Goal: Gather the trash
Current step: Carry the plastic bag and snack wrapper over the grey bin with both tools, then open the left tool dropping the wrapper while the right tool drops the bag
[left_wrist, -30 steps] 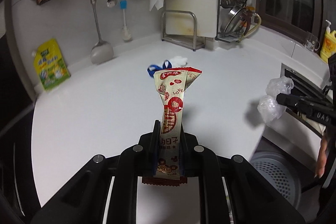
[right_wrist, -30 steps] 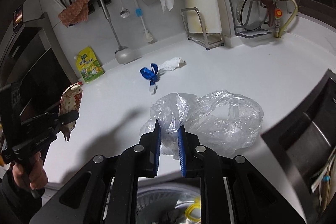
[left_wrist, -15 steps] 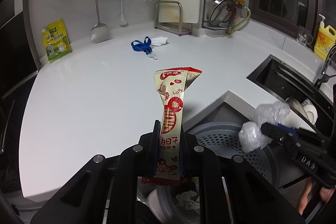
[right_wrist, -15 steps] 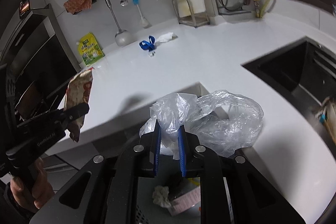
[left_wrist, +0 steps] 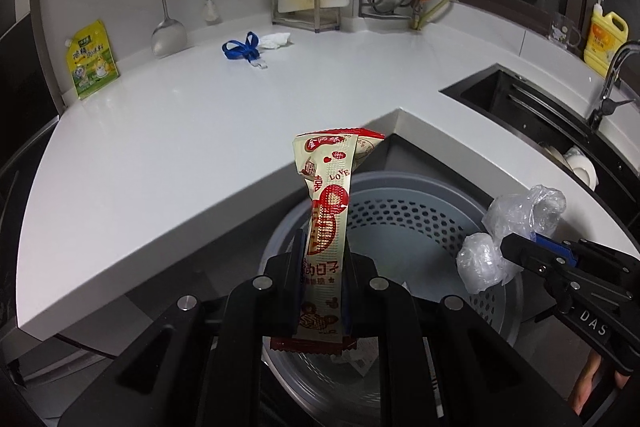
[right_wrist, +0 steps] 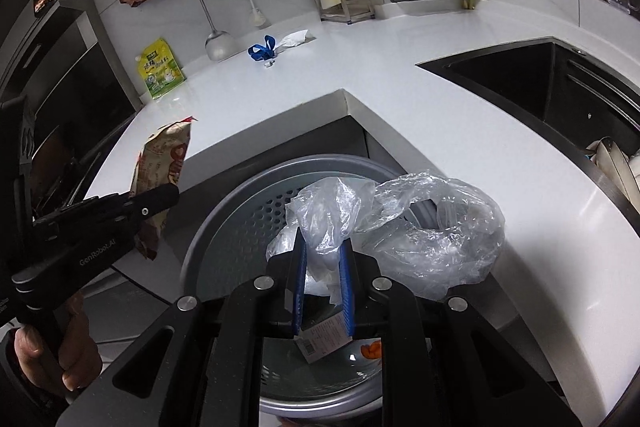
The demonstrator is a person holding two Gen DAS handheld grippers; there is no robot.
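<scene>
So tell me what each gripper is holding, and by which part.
Left gripper: the snack wrapper, pinched near its lower end. Right gripper: the clear plastic bag, pinched at a bunched edge.

Home kitchen: sink, hung utensils.

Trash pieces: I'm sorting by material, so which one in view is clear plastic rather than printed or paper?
The crumpled plastic bag pinched in the right gripper above the bin. It is see-through, unlike the printed red-and-cream wrapper and white tissue.
</scene>
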